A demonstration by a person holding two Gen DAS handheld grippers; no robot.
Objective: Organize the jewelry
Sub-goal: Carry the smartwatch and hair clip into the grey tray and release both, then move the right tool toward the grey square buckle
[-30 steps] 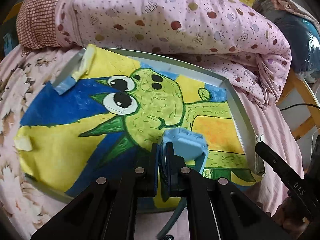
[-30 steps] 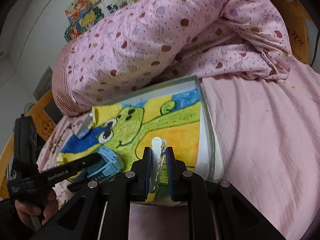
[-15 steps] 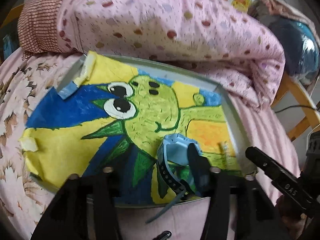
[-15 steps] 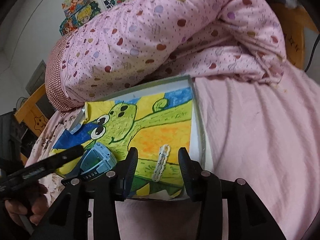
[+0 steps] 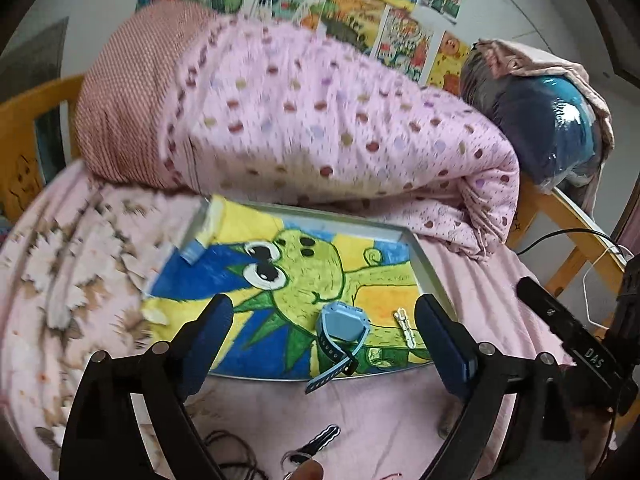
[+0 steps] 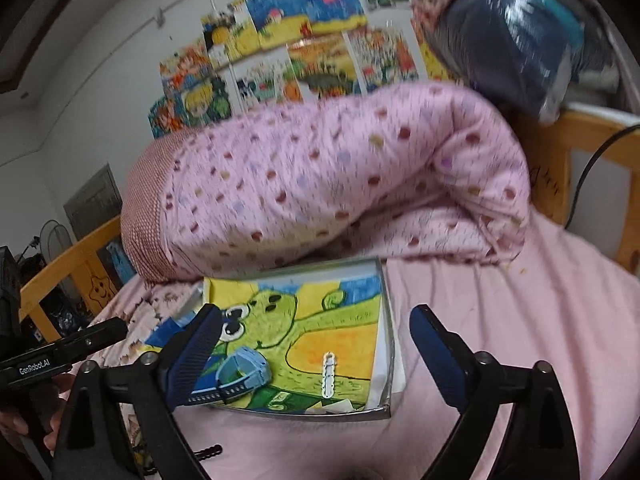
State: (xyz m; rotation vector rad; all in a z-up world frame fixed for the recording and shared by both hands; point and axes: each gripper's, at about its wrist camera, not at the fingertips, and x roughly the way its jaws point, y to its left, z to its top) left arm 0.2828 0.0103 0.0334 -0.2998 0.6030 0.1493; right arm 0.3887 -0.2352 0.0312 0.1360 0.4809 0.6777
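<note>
Watch (image 5: 340, 330) and hair clip (image 6: 328, 374) on tray (image 5: 426, 268), beyond both jaws, just opened wide, empty.

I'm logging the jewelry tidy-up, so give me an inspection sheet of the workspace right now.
Surface: pink bedsheet carrying a shallow metal tray lined with a cartoon drawing.
Job's things: blue watch and white hair clip lie apart in the tray.
Clutter: black clip and dark cord on the sheet.
Grippers: left gripper and right gripper have just been opening, nothing held.
Cables: black cable by the bed frame.
Surroundings: rolled spotted quilt, drawings on the wall.
</note>
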